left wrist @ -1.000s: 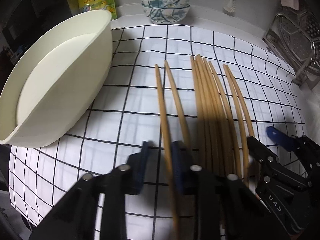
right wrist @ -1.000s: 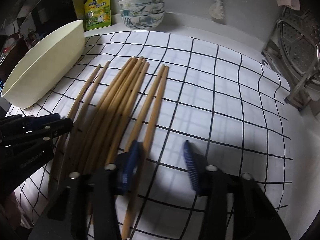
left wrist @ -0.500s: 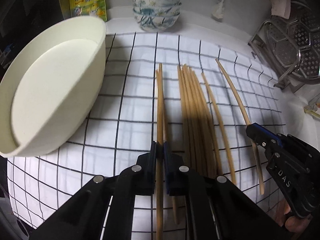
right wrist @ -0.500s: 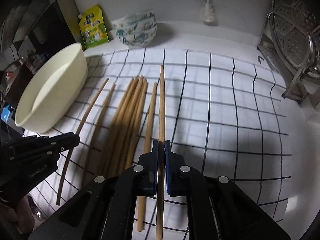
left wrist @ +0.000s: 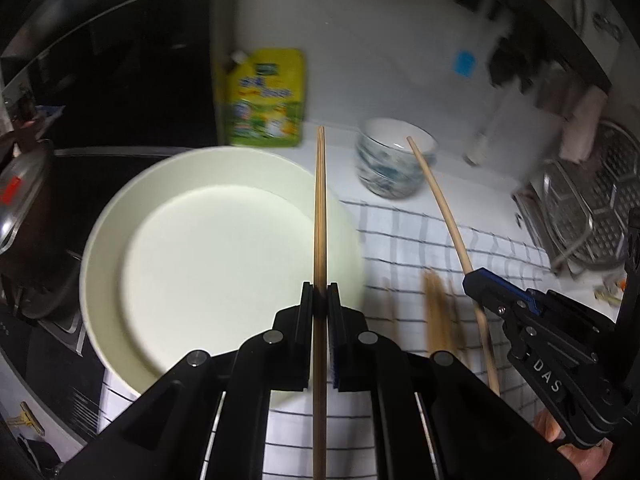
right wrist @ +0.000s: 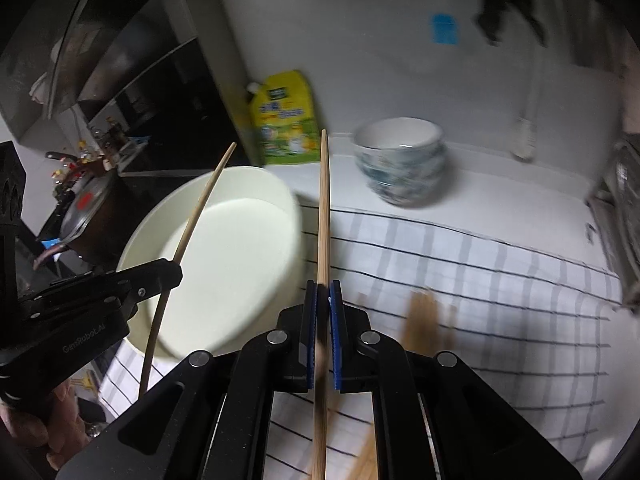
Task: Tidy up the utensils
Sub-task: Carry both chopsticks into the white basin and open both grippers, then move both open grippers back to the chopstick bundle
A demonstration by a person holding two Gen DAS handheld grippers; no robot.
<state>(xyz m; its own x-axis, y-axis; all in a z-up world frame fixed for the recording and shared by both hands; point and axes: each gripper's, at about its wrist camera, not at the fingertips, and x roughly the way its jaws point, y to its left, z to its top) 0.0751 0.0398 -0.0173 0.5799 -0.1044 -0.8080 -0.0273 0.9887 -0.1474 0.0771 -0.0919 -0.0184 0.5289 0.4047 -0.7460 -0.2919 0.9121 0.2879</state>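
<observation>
My left gripper (left wrist: 320, 296) is shut on a pair of wooden chopsticks (left wrist: 320, 208), held in the air over the right part of the large cream basin (left wrist: 208, 240). My right gripper (right wrist: 323, 294) is shut on one wooden chopstick (right wrist: 324, 216), raised beside the basin's (right wrist: 224, 248) right rim. Each gripper shows in the other's view: the right one (left wrist: 474, 276) with its chopstick (left wrist: 444, 216), the left one (right wrist: 176, 268) with its chopsticks (right wrist: 196, 216). Several more chopsticks (left wrist: 436, 312) lie blurred on the checked cloth (left wrist: 500, 264), also in the right wrist view (right wrist: 420, 316).
A yellow refill pouch (left wrist: 266, 98) leans on the back wall. Stacked patterned bowls (left wrist: 394, 160) stand behind the cloth. A metal steamer rack (left wrist: 588, 216) is at the right. A pot with a glass lid (left wrist: 24, 208) sits on the dark stove left of the basin.
Both grippers have lifted their chopsticks off the cloth and swung left and up toward the basin. The views now look at the back wall.
</observation>
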